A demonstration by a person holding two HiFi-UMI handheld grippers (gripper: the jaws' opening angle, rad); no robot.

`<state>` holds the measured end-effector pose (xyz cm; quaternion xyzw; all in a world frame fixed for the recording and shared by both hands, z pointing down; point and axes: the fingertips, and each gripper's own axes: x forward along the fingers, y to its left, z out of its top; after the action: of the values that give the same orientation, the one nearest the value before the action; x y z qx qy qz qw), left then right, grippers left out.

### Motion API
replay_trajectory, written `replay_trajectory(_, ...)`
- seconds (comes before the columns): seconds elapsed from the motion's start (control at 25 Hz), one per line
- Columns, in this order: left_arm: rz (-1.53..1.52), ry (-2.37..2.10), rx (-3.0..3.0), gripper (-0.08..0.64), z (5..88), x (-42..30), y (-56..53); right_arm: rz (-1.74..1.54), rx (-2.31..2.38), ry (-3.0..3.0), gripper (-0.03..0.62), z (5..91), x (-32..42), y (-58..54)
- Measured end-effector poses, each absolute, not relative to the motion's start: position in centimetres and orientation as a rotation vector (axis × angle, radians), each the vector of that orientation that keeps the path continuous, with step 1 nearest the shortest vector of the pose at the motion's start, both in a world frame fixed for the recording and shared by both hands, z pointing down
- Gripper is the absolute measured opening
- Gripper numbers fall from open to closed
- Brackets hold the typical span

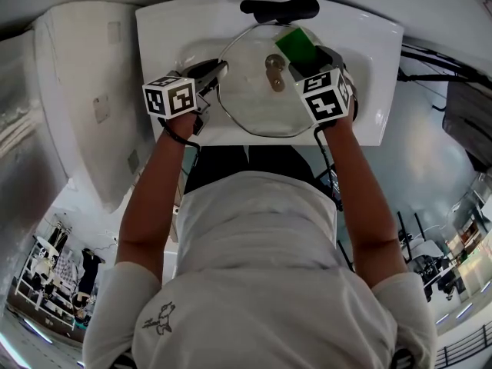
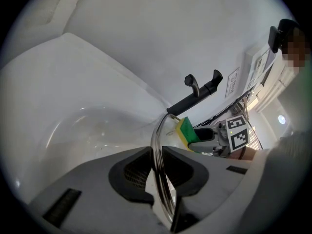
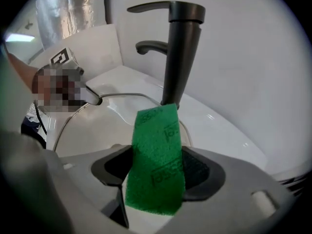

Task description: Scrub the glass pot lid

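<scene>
white sink [image 1: 369, 68] contains the glass pot lid [image 1: 254, 98], lying over the bowl below the black tap [image 1: 278, 8]. left gripper [image 2: 160, 169] clamps the lid's rim, jaws narrow. right gripper [image 3: 156, 174] grips a green sponge [image 1: 296, 46] over the lid's far side.

Your left gripper [image 1: 220, 69] and right gripper [image 1: 317, 58] hide 2 stretches of the glass pot lid [image 1: 254, 98] rim from the head view; the right one swallows the lower end of the sponge [image 3: 157, 160].
</scene>
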<state>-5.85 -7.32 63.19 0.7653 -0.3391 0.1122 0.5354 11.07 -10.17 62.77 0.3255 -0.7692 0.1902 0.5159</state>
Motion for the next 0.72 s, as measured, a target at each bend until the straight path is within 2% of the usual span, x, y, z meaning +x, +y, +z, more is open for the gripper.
replay_trajectory(0.56, 0.257, -0.822, 1.815, 0.066, 63.4, -6.0, -7.4, 0.502, 0.756, -1.911, 0.307, 63.1, 6.5, -8.9)
replay_trajectory(0.72, 0.254, -0.83, 1.815, 0.066, 63.5, -6.0, -7.4, 0.42, 0.657, -1.944, 0.307, 63.2, 3.8, -6.8)
